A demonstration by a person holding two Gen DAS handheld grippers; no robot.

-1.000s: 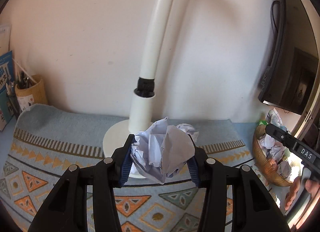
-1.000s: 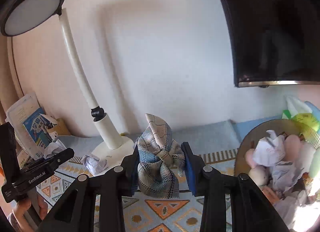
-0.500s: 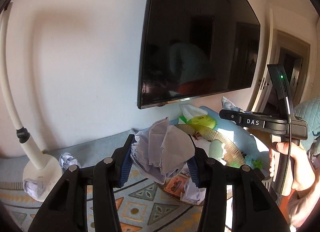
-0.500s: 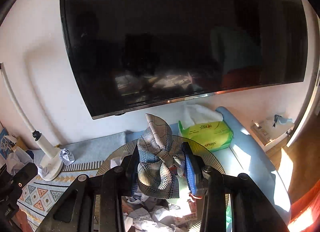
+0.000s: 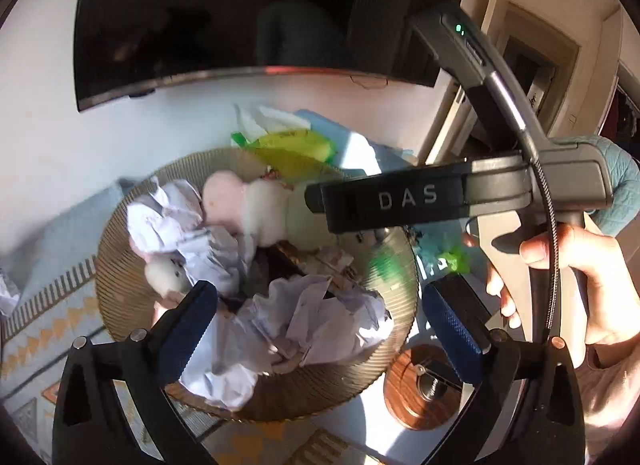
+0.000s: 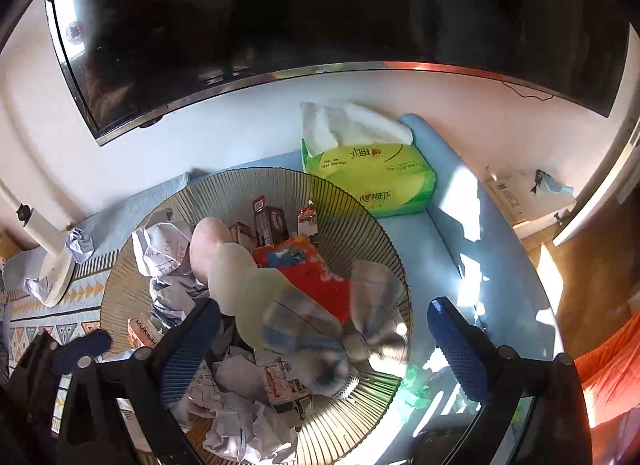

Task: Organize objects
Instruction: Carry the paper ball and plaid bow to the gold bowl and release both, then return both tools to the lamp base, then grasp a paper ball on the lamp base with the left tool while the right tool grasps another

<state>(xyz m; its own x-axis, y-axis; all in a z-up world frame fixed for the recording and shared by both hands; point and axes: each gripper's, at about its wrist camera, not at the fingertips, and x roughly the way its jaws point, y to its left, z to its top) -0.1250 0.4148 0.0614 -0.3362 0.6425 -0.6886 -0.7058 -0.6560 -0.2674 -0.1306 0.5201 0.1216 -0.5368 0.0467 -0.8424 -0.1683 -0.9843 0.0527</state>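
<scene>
Both grippers let go half a sec ago. Left gripper (image 5: 320, 333) is spread wide over the basket (image 5: 120, 305) w/ the paper ball (image 5: 312, 325) dropped inside. Right gripper (image 6: 324, 345) is spread too, and the plaid cloth (image 6: 320, 337) falls into the basket, blurry. Two things sorted.

Wall (image 6: 224, 133): plain white, sunlit. Television (image 6: 320, 5): large, dark, wall-mounted, thin metallic lower edge, dim room reflections in the screen. Tabletop (image 6: 460, 233): light blue, crossed by hard patches of sunlight. Patterned mat (image 6: 36, 317): blue-grey with orange triangle bands, on the table's left part. Desk lamp (image 6: 44, 245): white, round base standing on the mat. Doorway (image 5: 528, 65): cream frame, right of the television. Floor (image 6: 588, 277): wooden, brown.
</scene>
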